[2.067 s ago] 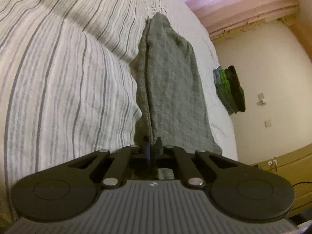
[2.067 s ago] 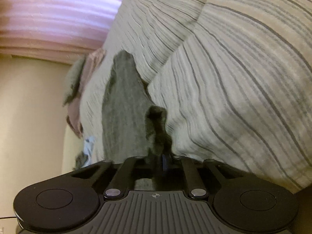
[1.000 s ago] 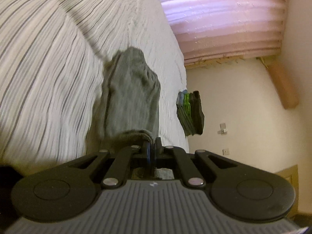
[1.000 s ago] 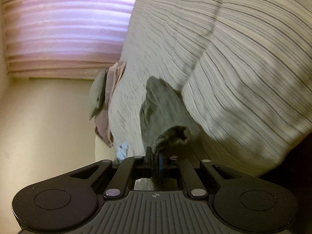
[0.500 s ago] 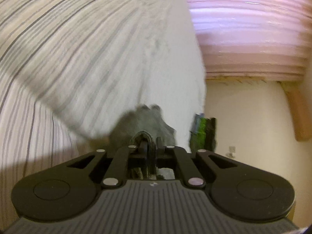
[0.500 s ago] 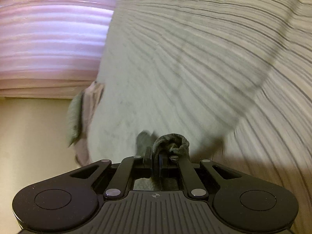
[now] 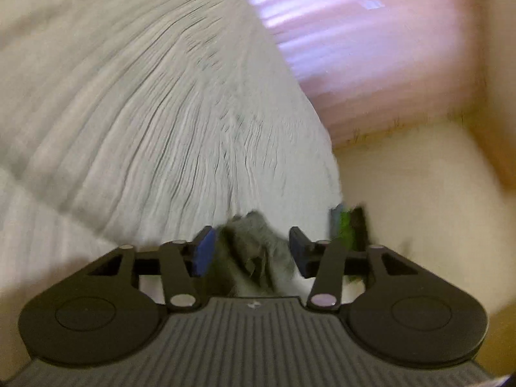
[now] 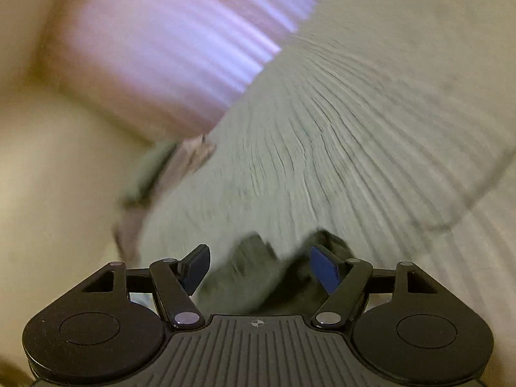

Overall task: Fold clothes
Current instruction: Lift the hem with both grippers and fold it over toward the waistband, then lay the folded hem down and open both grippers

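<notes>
Both views are blurred by motion. A grey garment [image 7: 258, 251] lies bunched on the striped bed cover [image 7: 145, 113], right in front of my left gripper [image 7: 251, 250]. That gripper's jaws are opening, and the cloth sits loose in the gap with neither blue pad pressing it. In the right wrist view the same grey garment [image 8: 258, 271] lies crumpled between the spread fingers of my right gripper [image 8: 261, 267]. Its jaws are opening too, and the pads stand apart from the cloth.
A stack of folded clothes, green and dark [image 7: 350, 229], sits at the bed's right edge. A pinkish and grey pile [image 8: 167, 171] lies at the bed's left edge. Pink curtains [image 7: 354, 48] and a cream wall [image 7: 419, 209] stand beyond the bed.
Both grippers carried the garment's near end forward over the rest of it, then the jaws of both came apart and let the cloth go. Both views rolled.
</notes>
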Demonstrator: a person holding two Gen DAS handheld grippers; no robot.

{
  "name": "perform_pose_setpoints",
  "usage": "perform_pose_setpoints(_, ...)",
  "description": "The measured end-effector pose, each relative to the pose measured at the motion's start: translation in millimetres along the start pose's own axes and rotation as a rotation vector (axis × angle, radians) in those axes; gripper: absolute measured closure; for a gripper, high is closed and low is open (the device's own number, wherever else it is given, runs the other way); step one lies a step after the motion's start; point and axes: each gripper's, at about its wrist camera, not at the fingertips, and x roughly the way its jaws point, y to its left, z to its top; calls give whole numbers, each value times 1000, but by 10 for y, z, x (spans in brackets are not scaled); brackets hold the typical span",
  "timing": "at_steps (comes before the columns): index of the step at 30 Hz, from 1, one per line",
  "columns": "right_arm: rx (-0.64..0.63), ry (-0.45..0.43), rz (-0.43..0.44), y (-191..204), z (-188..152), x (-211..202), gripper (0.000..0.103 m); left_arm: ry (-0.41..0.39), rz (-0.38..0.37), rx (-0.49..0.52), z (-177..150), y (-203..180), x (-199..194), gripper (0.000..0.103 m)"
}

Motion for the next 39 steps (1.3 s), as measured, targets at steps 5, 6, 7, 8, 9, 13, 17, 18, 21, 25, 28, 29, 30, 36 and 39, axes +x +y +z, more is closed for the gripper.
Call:
perform_pose_setpoints(5,-264,23,-105,307,-393,-80,78,59,156,503,-420,-653,54,99)
perform_pose_setpoints(6,-292,18,-109,350,-443,-65,79,68,172,569,-485,-741,97,99)
perform_pose_setpoints(7,-307,19,-109,378,-455,-8,79,78,179,609,-527,-779,135,99)
perform_pose_setpoints(8,-316,28,-108,394,-427,60,79,90,190,644,-564,-806,187,99)
perform_pose_setpoints(9,-333,43,-121,410,-427,152,79,107,210,670,-593,-805,251,99)
perform_pose_setpoints(13,-447,117,-217,450,-497,559,79,146,285,751,-667,-758,447,101)
perform_pose_setpoints(17,-591,120,-290,428,-508,803,79,115,333,831,-623,-790,581,101)
perform_pose_setpoints(18,-620,108,-299,426,-484,866,79,101,347,844,-563,-809,651,101)
perform_pose_setpoints(21,-611,38,-297,363,-226,1069,79,78,361,817,-320,-767,892,101)
perform_pose_setpoints(25,-415,-4,-298,168,190,1239,78,47,407,668,35,-619,1103,100)
perform_pose_setpoints(28,-272,-32,-281,-3,342,1126,78,27,380,524,197,-472,988,98)
perform_pose_setpoints(29,-232,-33,-267,-71,363,1068,78,25,356,479,218,-411,916,98)
perform_pose_setpoints(30,-185,-29,-246,-153,372,1006,78,25,332,433,233,-348,844,98)
perform_pose_setpoints(36,74,-47,-68,-618,384,632,34,50,143,121,229,44,561,74)
perform_pose_setpoints(39,71,3,-5,-683,404,693,34,72,101,67,233,104,618,65)
